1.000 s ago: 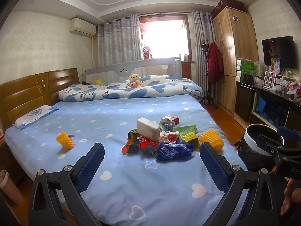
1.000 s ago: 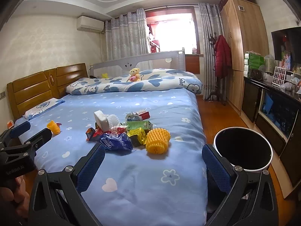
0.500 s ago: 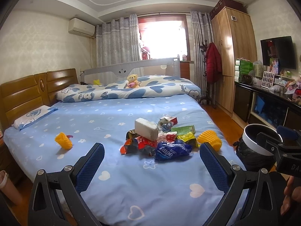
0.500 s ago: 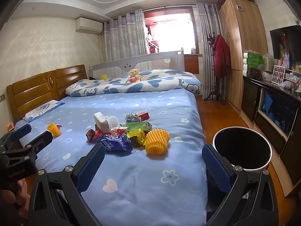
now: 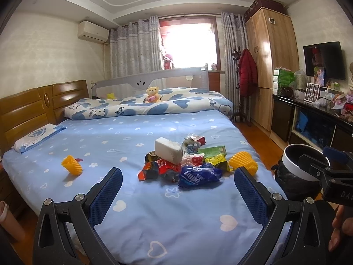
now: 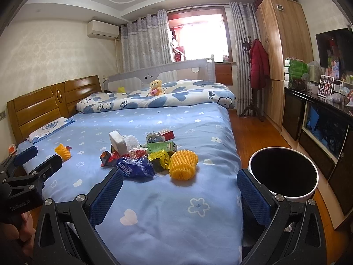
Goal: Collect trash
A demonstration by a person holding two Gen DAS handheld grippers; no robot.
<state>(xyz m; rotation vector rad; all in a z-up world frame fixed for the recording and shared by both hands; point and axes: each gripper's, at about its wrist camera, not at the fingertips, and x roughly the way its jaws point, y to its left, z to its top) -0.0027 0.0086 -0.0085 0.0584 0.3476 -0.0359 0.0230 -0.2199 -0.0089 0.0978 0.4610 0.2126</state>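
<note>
Blue-padded jaws of the left gripper (image 5: 177,190) and right gripper (image 6: 179,191) are held wide and empty, while the trash pile (image 5: 185,162) is partly overlapped and the bin (image 5: 295,174) partly hidden.

Blue bedsheet (image 5: 136,132) (white hearts, flowers), yellow foam net (image 6: 183,163).

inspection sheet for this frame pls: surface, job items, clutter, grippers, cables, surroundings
Surface: bed with blue heart-and-flower sheet.
Job's things: trash pile mid-bed, including blue wrapper and white block; yellow foam net beside it; smaller yellow foam net apart; black-lined bin on the floor beside the bed.
Clutter: teddy bear on folded quilt.
Grippers: left hand-held gripper and right hand-held gripper open, empty.
Cables: nothing seen.
Surroundings: wardrobe, red coat.
</note>
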